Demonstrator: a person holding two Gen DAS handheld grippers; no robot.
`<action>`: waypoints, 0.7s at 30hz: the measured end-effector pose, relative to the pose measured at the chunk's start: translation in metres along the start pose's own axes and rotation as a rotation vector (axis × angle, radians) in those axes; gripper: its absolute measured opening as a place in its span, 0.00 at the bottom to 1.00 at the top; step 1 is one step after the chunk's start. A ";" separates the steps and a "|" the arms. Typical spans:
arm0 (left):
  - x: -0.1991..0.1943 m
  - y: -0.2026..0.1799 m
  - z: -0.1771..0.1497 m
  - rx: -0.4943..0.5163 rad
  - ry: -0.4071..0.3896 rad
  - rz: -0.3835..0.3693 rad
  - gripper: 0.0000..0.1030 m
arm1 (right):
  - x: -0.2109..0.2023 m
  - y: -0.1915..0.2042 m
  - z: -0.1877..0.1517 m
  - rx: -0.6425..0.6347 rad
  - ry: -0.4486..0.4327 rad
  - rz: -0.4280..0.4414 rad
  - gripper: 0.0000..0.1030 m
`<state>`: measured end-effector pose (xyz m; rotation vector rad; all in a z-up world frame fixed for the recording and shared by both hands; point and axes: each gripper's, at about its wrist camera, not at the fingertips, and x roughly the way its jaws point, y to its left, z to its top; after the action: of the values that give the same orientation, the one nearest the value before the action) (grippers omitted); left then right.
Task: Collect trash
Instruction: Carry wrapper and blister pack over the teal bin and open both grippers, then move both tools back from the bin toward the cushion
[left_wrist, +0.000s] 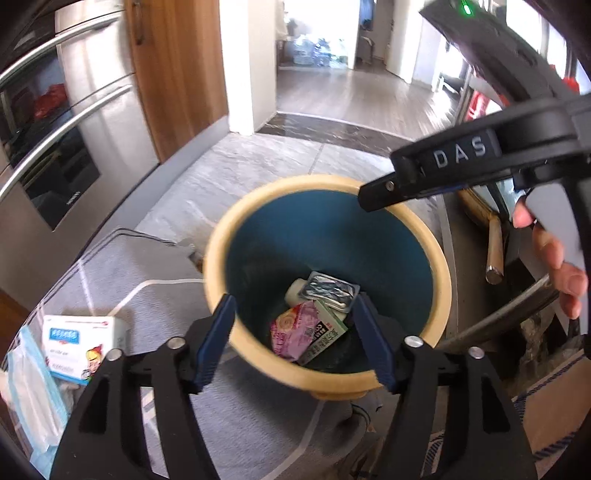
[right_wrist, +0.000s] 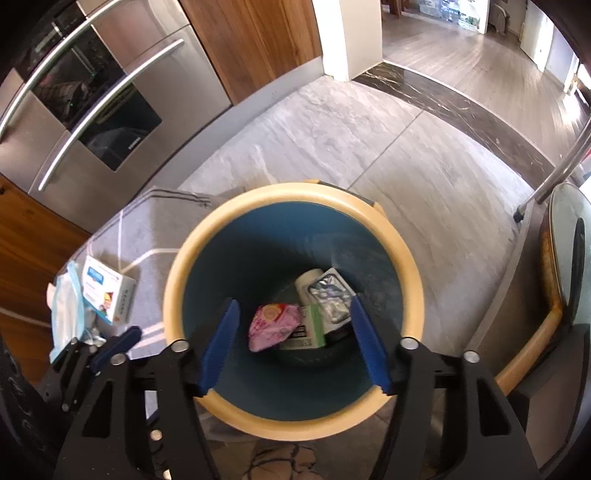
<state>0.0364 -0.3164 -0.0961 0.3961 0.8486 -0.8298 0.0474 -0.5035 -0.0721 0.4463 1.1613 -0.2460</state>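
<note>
Other tool read "DAS" (left_wrist: 460, 157); the fridge badge was too blurry to read. Both tongs, left (left_wrist: 291, 343) and right (right_wrist: 295, 345), hung released and empty over the bin (right_wrist: 369, 206), trash (right_wrist: 273, 325) lying at its bottom. A box (right_wrist: 105, 290) sat on the grey counter (right_wrist: 147, 236), stone tile floor beyond.

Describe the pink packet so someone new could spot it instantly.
Find the blue bin with the cream rim on the grey floor. At its bottom, the pink packet lies left of a green-and-white carton. It is the only pink item there.
</note>
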 end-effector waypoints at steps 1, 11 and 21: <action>-0.006 0.005 -0.001 -0.007 -0.010 0.015 0.71 | -0.001 0.003 0.000 -0.004 -0.006 0.004 0.68; -0.060 0.045 -0.014 -0.074 -0.080 0.100 0.79 | -0.023 0.047 0.003 -0.036 -0.095 0.023 0.86; -0.113 0.099 -0.036 -0.176 -0.135 0.182 0.82 | -0.043 0.107 0.004 -0.067 -0.182 0.125 0.90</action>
<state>0.0520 -0.1780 -0.0304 0.2543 0.7416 -0.6012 0.0786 -0.4120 -0.0082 0.4267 0.9572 -0.1354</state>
